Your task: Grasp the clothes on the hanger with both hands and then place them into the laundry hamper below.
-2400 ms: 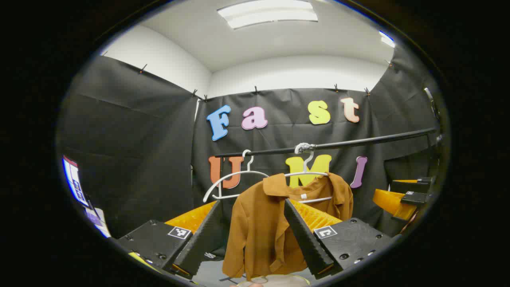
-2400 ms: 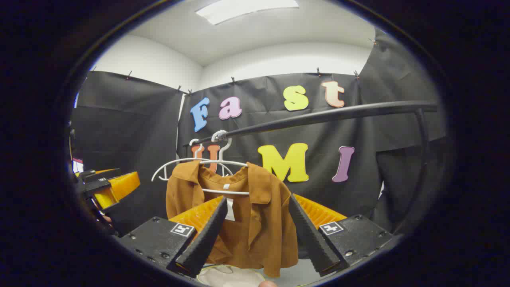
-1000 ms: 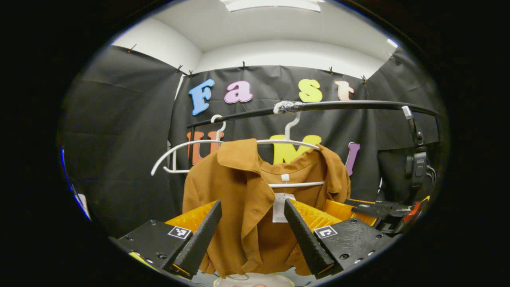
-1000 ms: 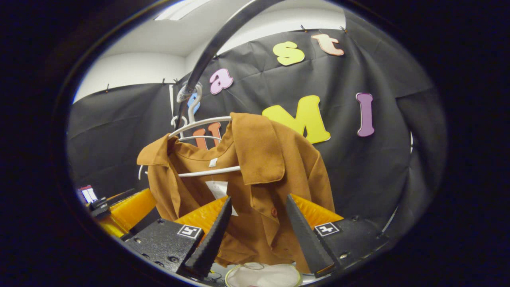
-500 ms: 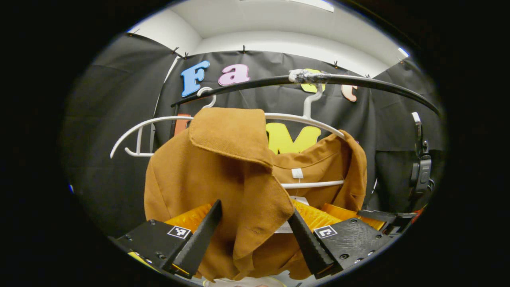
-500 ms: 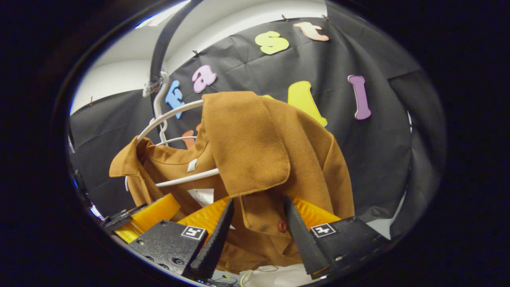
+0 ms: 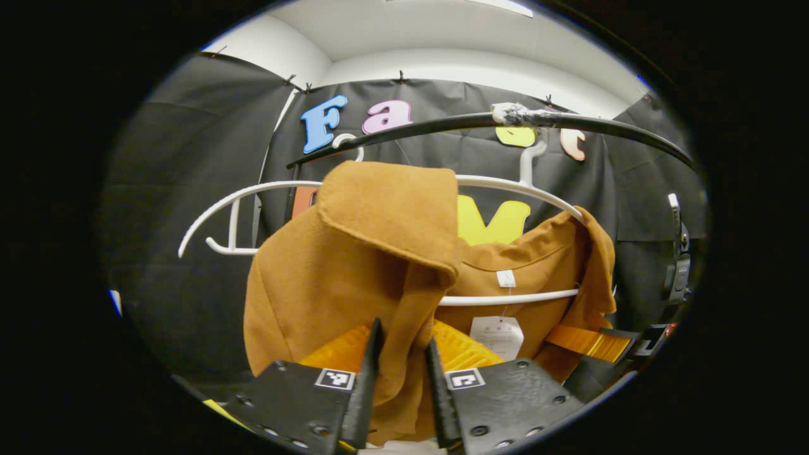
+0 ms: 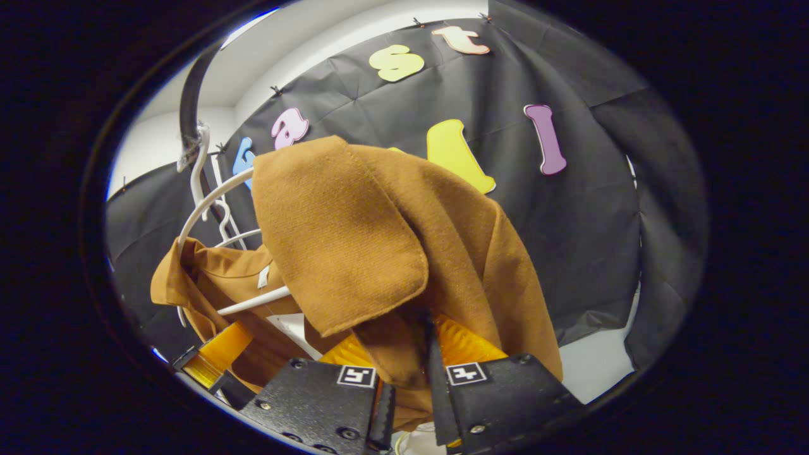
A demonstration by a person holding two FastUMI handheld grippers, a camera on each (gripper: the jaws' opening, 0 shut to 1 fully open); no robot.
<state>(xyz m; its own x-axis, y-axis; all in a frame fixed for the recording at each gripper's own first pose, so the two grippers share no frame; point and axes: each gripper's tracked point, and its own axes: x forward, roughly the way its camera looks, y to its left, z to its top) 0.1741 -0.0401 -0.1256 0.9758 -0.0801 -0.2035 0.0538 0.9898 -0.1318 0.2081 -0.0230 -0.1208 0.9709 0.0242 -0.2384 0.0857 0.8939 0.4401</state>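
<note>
gripping done: left gripper (image 7: 399, 379) and right gripper (image 8: 411, 379) both look clamped on the brown shirt (image 7: 354, 265), which hangs on the white hanger (image 7: 499, 183). lifting off and lowering to the hamper remain.

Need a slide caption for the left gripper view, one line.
Left gripper jaws closed on the front edge of the brown collared shirt, which hangs on a white plastic hanger under the black rail.

Shirt (image 7: 354, 265) on hanger (image 7: 505, 184), under rail (image 7: 442, 124)
</note>
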